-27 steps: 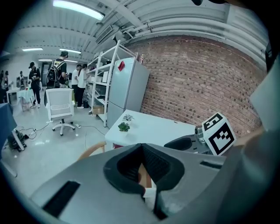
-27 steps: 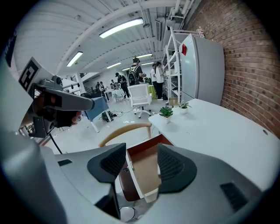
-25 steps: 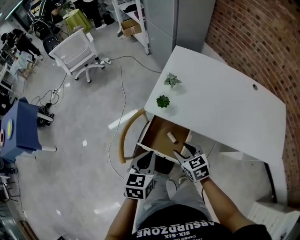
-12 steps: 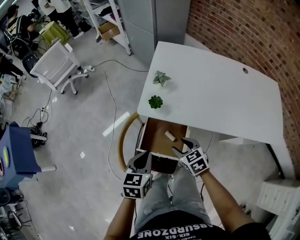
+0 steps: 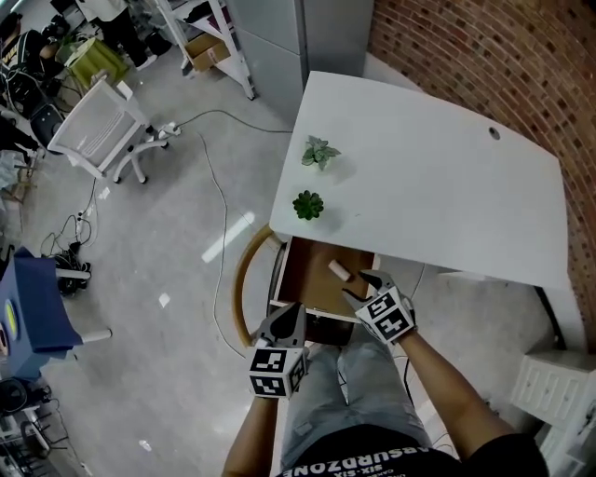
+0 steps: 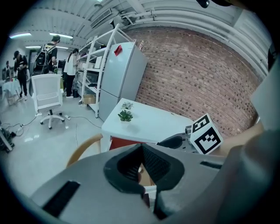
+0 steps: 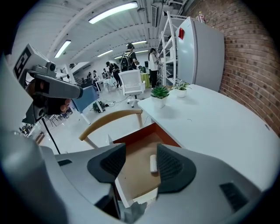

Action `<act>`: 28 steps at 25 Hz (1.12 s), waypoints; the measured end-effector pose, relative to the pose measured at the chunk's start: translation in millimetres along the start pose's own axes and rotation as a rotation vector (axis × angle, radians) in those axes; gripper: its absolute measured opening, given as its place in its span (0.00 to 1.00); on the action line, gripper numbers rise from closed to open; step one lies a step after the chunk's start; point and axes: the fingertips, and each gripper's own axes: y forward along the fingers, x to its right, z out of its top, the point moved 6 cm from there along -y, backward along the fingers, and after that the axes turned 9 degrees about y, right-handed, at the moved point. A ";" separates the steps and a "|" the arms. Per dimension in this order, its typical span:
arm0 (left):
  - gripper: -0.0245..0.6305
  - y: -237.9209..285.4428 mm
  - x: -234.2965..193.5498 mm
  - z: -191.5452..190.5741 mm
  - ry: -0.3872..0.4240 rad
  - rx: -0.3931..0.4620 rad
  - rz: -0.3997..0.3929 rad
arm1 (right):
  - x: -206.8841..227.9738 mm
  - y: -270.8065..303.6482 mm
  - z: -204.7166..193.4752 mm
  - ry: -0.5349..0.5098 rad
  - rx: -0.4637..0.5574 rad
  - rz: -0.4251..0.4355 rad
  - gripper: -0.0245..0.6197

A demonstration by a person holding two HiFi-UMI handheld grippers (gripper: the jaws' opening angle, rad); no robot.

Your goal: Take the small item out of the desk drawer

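Small whitish oblong item [image 7: 153, 163] in drawer [image 7: 133, 170]

Bright, even indoor light. Lit from ceiling tubes [image 7: 111, 12] overhead, seen in right gripper view. Glare streak on floor [image 5: 226, 238]; desk [image 5: 438, 168] top near blown-out white. Drawer [image 5: 312, 277] interior darker, under desk shadow. Soft small shadow beside plant [image 5: 308, 204]. Head view sharp. Both gripper views fisheye: black vignette at corners, straight lines bent near edges, nearest foreground soft.
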 end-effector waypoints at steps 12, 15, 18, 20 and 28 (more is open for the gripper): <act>0.03 34.2 -17.9 -23.4 -0.066 -0.020 0.060 | 18.1 53.8 -18.1 -0.045 -0.095 0.024 0.37; 0.03 40.5 -19.6 -23.7 -0.078 -0.014 0.064 | 24.0 64.3 -20.9 -0.055 -0.116 0.016 0.37; 0.03 47.0 -20.5 -26.8 -0.086 -0.013 0.064 | 29.1 75.1 -24.2 -0.066 -0.132 0.012 0.36; 0.03 49.8 -21.3 -30.2 -0.094 -0.015 0.063 | 29.6 82.1 -27.9 -0.069 -0.142 0.015 0.36; 0.03 60.3 -25.5 -40.7 -0.106 -0.024 0.075 | 31.9 112.9 -39.7 -0.075 -0.195 0.025 0.36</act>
